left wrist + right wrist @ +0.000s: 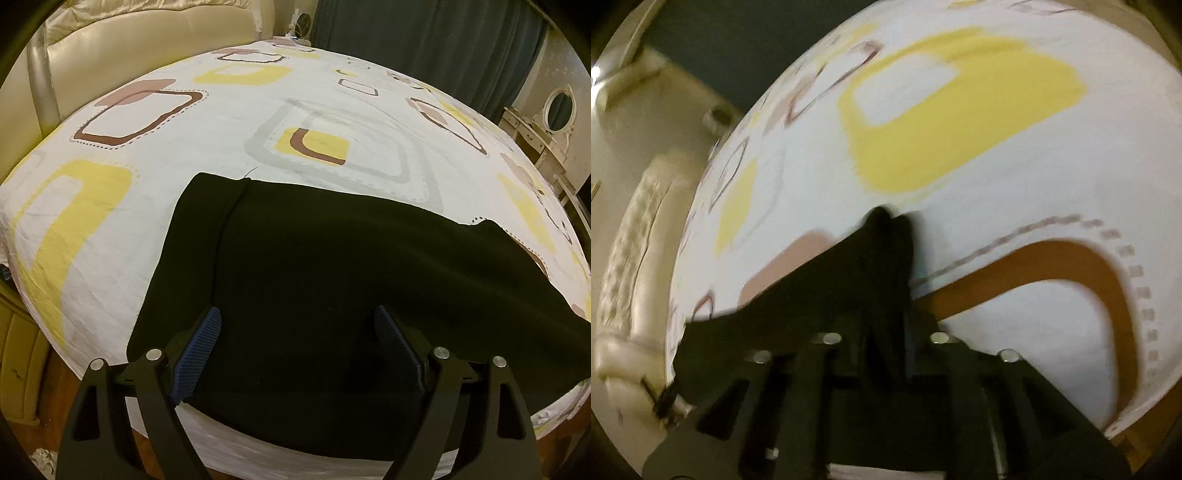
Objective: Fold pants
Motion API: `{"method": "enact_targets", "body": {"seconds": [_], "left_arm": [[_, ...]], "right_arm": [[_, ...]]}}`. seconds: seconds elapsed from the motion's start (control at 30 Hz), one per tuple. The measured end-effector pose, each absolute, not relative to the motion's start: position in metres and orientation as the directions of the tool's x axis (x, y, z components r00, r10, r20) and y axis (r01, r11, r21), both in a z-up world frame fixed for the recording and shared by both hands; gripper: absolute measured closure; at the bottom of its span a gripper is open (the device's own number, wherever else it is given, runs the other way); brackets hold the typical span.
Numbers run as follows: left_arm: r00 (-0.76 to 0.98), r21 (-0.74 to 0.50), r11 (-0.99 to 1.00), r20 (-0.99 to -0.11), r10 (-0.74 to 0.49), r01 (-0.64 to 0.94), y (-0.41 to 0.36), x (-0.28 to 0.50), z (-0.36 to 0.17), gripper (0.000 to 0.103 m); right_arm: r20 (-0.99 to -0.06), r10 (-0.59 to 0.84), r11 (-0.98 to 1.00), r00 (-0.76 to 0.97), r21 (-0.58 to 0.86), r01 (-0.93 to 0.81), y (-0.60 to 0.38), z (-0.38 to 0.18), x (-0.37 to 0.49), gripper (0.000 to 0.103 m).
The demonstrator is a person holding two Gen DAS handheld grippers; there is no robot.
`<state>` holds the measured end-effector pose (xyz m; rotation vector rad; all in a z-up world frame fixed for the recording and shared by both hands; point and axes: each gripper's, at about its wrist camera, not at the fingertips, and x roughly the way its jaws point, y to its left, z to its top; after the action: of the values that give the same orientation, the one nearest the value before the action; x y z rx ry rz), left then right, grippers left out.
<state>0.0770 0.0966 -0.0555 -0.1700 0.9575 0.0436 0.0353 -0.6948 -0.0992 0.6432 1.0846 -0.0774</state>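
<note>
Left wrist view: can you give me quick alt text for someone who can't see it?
Black pants lie spread flat on a bed sheet printed with yellow, brown and grey squares. The left claw hovers open over their near edge, blue-ribbed pads wide apart and gripping nothing. A cream headboard and dark curtains stand behind.

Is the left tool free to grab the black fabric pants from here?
Probably yes: the left tool hangs open right over the black fabric pants on the patterned bedsheet, nothing between.

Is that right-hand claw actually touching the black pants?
Touching. In the right wrist view the right gripper has its jaws closed on a bunched fold of the black pants, lifted off the bedsheet.
</note>
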Motion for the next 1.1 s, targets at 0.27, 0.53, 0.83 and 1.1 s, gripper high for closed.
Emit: {"method": "enact_targets", "body": {"seconds": [0.27,0.53,0.83,1.1], "left_arm": [[0.581,-0.116,0.988,-0.813,-0.036,-0.102,0.094,0.077,-0.056,0.018],[0.579,-0.120,0.988,-0.814,-0.044,-0.094,0.095,0.076,-0.055,0.017],[0.581,-0.121,0.989,-0.813,-0.047,-0.089,0.096,0.076,-0.055,0.017],[0.574,-0.121,0.988,-0.817,-0.046,-0.092,0.096,0.077,-0.054,0.017]], "right_arm": [[-0.866,0.102,0.788,0.490,0.371,0.491,-0.731,-0.109,0.018,0.095],[-0.743,0.301,0.612,0.598,0.632,0.476,-0.761,-0.118,-0.009,0.052],[-0.581,0.541,0.441,0.608,0.812,0.383,-0.752,-0.135,-0.007,0.044],[-0.707,0.456,0.568,0.541,0.699,0.435,-0.714,-0.119,0.012,0.085]]}}
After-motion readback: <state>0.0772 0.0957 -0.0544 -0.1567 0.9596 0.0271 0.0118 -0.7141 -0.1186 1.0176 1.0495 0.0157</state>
